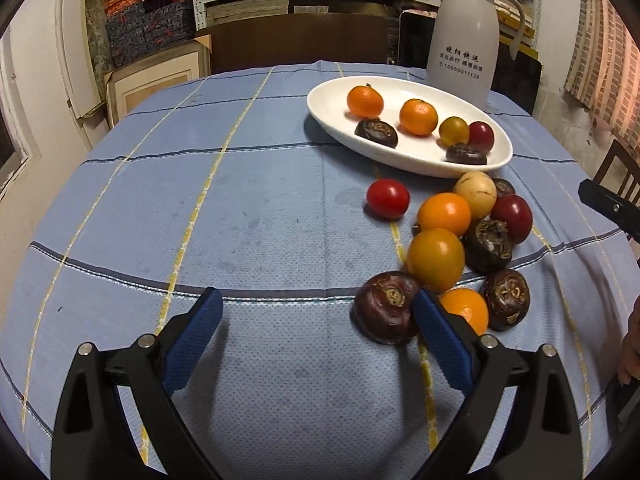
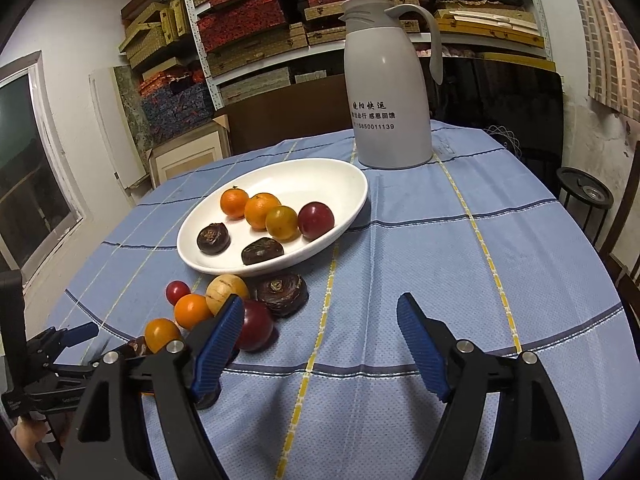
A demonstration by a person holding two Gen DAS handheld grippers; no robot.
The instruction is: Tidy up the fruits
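Note:
A white oval plate holds two oranges, a yellow tomato, a red tomato and two dark water chestnuts. In front of it, loose fruit lies in a pile on the blue checked cloth: a red tomato, oranges, a beige fruit and several chestnuts. My left gripper is open and low over the cloth, and a dark chestnut lies just inside its right finger. My right gripper is open over bare cloth. A dark red tomato sits by its left finger.
A white thermos jug stands behind the plate. Shelves of boxes fill the back wall. A black stool and a wooden chair stand off the table's right side. A hand shows at the right edge.

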